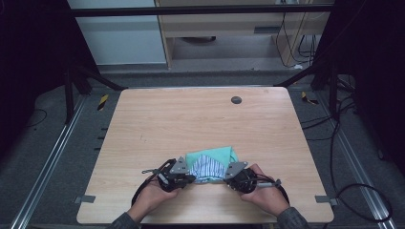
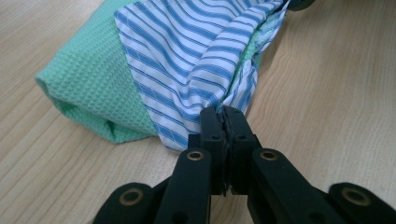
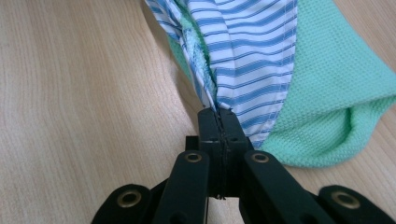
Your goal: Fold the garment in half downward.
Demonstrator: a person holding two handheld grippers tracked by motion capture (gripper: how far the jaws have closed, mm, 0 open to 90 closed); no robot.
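Observation:
A mint-green waffle-knit cloth [image 1: 212, 156] lies folded near the table's front edge, with a blue-and-white striped cloth [image 1: 207, 167] over its near side. In the left gripper view my left gripper [image 2: 223, 112] is shut on a bunched corner of the striped cloth [image 2: 187, 51], the green cloth [image 2: 88, 79] behind it. In the right gripper view my right gripper [image 3: 218, 113] is shut on the opposite corner of the striped cloth [image 3: 252, 56], beside the green cloth [image 3: 331, 93]. From above, the left gripper [image 1: 192, 177] and right gripper [image 1: 225, 177] flank the bundle.
The wooden table [image 1: 191, 119] stretches bare behind the cloths, with a round dark grommet [image 1: 236, 100] near its far edge. Black frame posts and cables stand around the table on the grey floor.

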